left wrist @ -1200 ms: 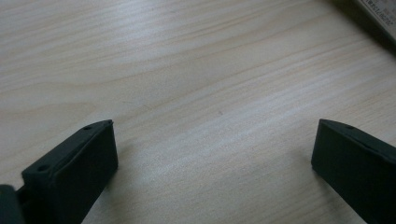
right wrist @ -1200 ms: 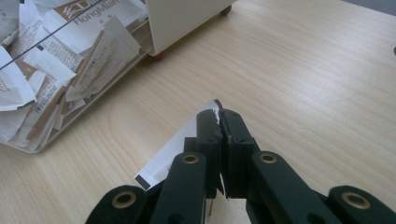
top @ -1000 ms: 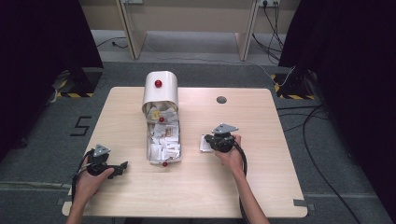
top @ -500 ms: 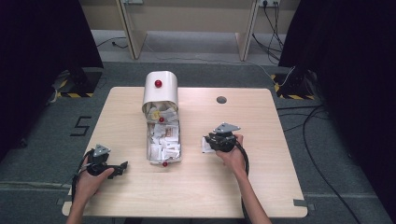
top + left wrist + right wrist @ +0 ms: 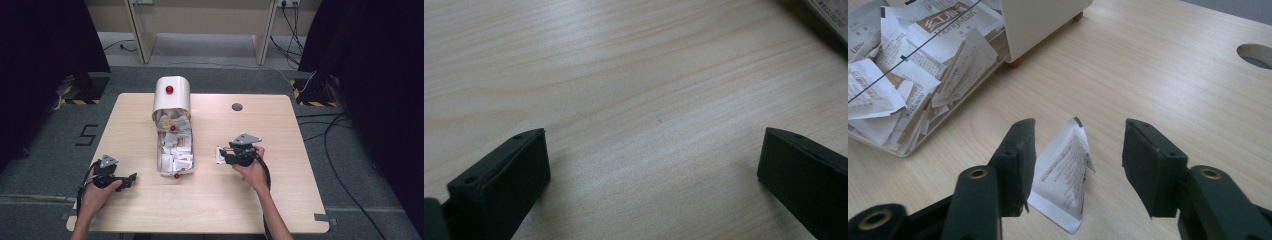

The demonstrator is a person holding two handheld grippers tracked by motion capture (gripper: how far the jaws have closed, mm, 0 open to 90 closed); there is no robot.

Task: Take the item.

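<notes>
A white box with a red knob lies at the table's middle, and its open tray is heaped with paper packets. My right gripper rests to the right of the tray. In the right gripper view it is open, with one white printed packet lying tented on the table between its jaws, close to the left jaw. My left gripper sits near the front left of the table. In the left gripper view it is wide open over bare wood.
The wooden table has a round cable hole at the back right, and the hole is also in the right gripper view. A corner of the tray edges into the left gripper view. Black curtains and cables surround the table.
</notes>
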